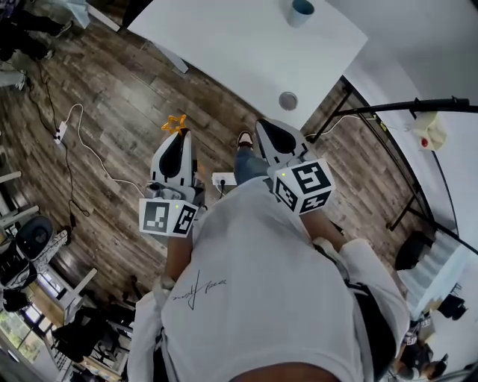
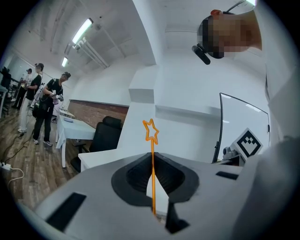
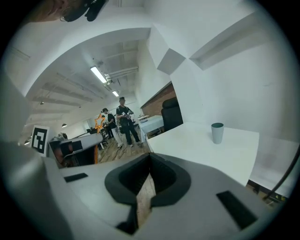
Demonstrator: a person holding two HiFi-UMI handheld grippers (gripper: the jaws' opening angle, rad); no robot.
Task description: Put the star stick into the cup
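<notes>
**Star stick in the left jaws, cup far across the table**

Head view: I have my left gripper (image 1: 176, 140) held out level over the dark wood-plank floor (image 1: 112, 112). The thin orange plastic star stick (image 1: 175, 123) pokes out beyond its tips. My right gripper (image 1: 273, 133) sits beside it, tipped slightly downward. The small grey-blue tapered cup (image 1: 302, 10) stands upright at the far side of the smooth white rectangular table (image 1: 246, 52), well apart from both grippers. A small grey round disc (image 1: 288, 100) lies near the table's nearer edge.

Left gripper view: the jaws are pinched on the stick's slender shaft, which rises straight up between them. Its hollow five-pointed outline (image 2: 151, 130) stands clear on top. I judge this low pinch is deliberate, since it leaves most of the rigid, light rod free to drop into the cup.

Right gripper view: the jaws are drawn together on nothing, and only floor shows through the slit below their tips. The cup (image 3: 217, 132) looks matte and plain, with a darker rim and an open mouth. I judge my right gripper is kept empty so it can steady the cup if needed
</notes>
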